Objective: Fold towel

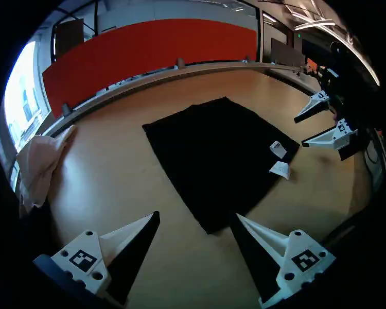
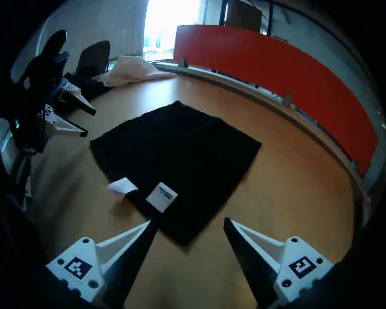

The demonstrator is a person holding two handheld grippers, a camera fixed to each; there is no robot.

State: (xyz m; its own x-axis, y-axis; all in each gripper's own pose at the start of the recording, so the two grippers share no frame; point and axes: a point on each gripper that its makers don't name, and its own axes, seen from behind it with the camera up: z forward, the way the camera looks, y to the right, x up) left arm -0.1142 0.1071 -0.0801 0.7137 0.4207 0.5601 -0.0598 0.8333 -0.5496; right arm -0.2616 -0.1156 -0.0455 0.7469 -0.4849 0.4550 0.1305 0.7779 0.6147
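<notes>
A black towel (image 1: 218, 154) (image 2: 177, 149) lies flat on the wooden table, with two white labels (image 1: 279, 149) (image 2: 161, 196) at one edge. My left gripper (image 1: 194, 224) hovers open just above the towel's near corner, nothing between its fingers. In the right gripper view my right gripper (image 2: 189, 226) is open too, its fingertips either side of the towel's near corner by the labels. Farther off, the right gripper (image 1: 301, 131) appears open at the right of the left gripper view. The left gripper (image 2: 87, 122) appears open at the left of the right gripper view.
A pale cloth (image 1: 38, 165) (image 2: 131, 69) lies bunched at the table's edge. A red partition (image 1: 146, 49) (image 2: 275, 72) runs behind the table's raised rim. Dark chairs (image 2: 92, 59) stand near the cloth. Bare wood (image 1: 116, 170) surrounds the towel.
</notes>
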